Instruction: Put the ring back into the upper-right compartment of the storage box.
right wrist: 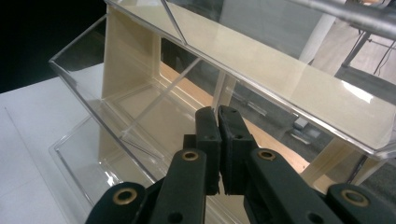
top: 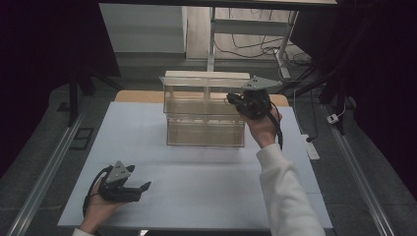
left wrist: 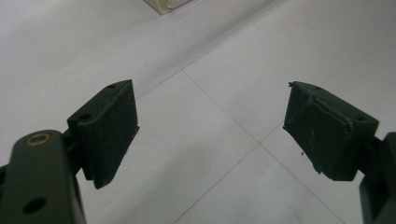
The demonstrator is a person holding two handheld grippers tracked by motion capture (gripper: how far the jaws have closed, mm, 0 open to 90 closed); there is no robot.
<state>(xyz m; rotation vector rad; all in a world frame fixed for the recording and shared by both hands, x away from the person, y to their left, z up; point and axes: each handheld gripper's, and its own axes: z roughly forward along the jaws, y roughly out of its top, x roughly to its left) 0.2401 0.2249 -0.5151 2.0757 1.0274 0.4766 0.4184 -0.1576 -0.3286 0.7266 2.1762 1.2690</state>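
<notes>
My right hand-held gripper at the clear rack

Its jaws are closed, gripping nothing; my left hand-held gripper rests wide open and empty on the bench.

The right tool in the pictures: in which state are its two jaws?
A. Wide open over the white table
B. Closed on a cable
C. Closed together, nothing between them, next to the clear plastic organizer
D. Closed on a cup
C: in the right gripper view the right tool has its pads pressed together, empty, at the clear plastic organizer.
</notes>
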